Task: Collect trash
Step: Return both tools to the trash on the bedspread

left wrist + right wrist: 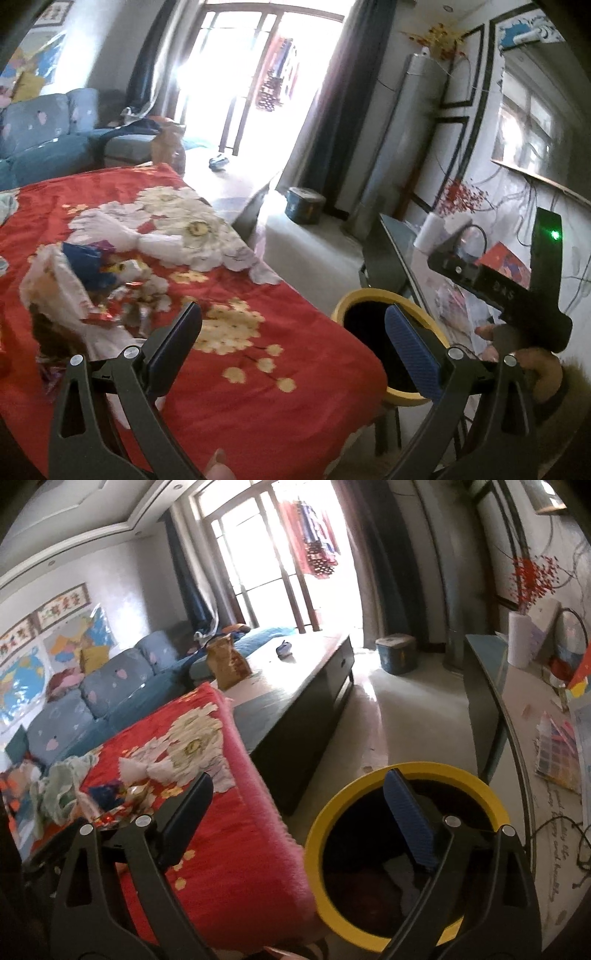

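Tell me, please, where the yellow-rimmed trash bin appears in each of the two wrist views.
Left wrist view: the yellow-rimmed trash bin is at lower right, beside the corner of the red floral cloth, partly behind the left gripper.
Right wrist view: it is at bottom centre-right, seen from above, under the open right gripper.
Shared landmark: the red floral cloth lies directly left of the bin in both.

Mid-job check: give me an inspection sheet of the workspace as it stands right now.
Surface: table under a red floral cloth.
Job's things: pile of crumpled wrappers and tissue on the cloth; yellow-rimmed bin beside the table, some trash inside.
Clutter: greenish rag at the cloth's far end.
Grippers: left tool open, empty; right tool open, empty, above the bin.
Cables: black cords on the side counter.
Surroundings: blue sofa, bright balcony door.
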A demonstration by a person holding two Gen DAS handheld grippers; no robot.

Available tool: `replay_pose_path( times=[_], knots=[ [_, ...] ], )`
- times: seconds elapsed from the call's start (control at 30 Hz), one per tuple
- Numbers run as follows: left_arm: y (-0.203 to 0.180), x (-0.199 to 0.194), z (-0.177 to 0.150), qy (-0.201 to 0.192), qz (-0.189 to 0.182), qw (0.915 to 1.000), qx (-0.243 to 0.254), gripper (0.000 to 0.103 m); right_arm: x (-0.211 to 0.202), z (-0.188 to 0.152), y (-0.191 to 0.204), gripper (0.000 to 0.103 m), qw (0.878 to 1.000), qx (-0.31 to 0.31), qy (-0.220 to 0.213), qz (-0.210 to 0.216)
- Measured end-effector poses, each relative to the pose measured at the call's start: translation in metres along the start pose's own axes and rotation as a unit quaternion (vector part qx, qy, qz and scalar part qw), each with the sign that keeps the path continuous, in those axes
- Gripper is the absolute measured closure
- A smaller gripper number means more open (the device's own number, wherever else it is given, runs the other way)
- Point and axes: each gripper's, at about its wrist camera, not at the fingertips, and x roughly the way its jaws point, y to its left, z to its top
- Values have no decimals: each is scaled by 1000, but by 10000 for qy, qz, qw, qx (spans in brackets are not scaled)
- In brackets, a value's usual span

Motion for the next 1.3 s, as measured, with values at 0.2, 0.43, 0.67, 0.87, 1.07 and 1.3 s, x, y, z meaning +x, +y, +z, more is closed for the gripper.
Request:
replay_pose_path(
  times=[0.2, 0.43, 0.67, 0.87, 1.07, 1.3],
  knots=[
    [16, -17, 8, -176, 243, 9995, -87, 7, 1, -2, 26, 17, 9992, -247, 100, 290],
    [45, -43, 19, -454, 658, 9965, -230, 7, 2, -2, 59, 17, 9963, -591, 163, 608],
    [79, -67, 24, -663, 998, 9914, -520, 7, 8, -3, 97, 16, 9913, -925, 273, 898],
    [109, -81, 24, -699, 1290, 9859, -807, 7, 17, -10, 131, 16, 9839, -1235, 428, 1217],
    [129, -89, 25, -795, 1497, 9803, -1019, 7, 27, -20, 162, 16, 9751, -1455, 668, 1535],
    [153, -97, 25, -843, 1785, 9728, -1214, 7, 38, -33, 186, 16, 9675, -1576, 920, 1752]
  ],
)
